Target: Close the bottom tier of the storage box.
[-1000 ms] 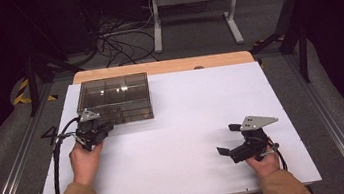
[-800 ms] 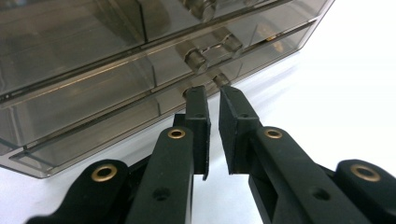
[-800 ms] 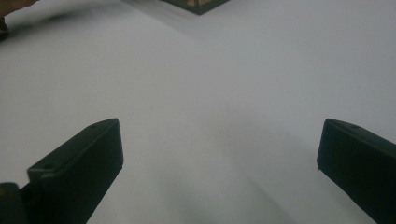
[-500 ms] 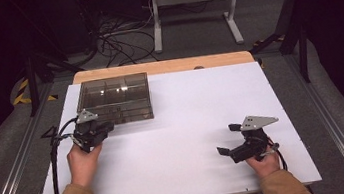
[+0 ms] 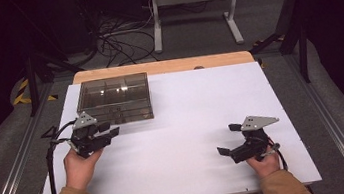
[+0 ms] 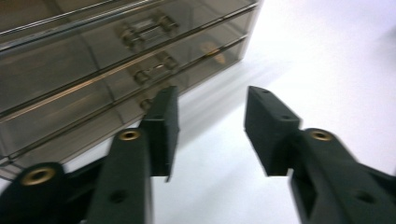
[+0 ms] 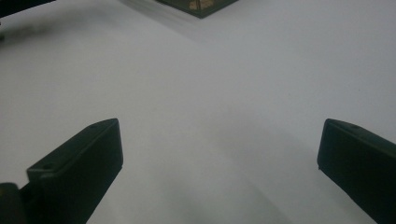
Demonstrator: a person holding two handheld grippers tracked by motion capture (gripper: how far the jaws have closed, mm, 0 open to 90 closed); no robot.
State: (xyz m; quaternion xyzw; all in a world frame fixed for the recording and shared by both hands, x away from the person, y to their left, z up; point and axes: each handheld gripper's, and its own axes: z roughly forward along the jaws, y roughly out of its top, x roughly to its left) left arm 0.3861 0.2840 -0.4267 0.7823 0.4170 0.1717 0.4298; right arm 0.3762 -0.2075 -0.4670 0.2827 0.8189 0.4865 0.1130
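White sheeting covers the table (image 5: 189, 125), leaving a strip of bare wood along its far edge; beyond it, a dark floor holds tangled cables (image 5: 120, 43) and a pale T-footed stand (image 5: 193, 8).

One smoky, see-through drawer box (image 5: 114, 98) sits at the far left of the table, its long axis running left to right and its drawer fronts facing the person's side. In the left gripper view three drawer fronts stack one above another, each with a small metal-ended pull (image 6: 149, 28); whether any drawer holds something cannot be told.

Two grippers are in hand, one per hand. The left gripper (image 5: 109, 133), held by the left hand (image 5: 80, 164), sits just in front of the box's near-left corner, pointing right; its jaws stand apart with nothing between them, near the lowest drawer front.

The right gripper (image 5: 228, 140), held by the right hand (image 5: 264, 163), is well apart from the box at the near right, pointing left, its jaws spread wide and empty above bare white surface.
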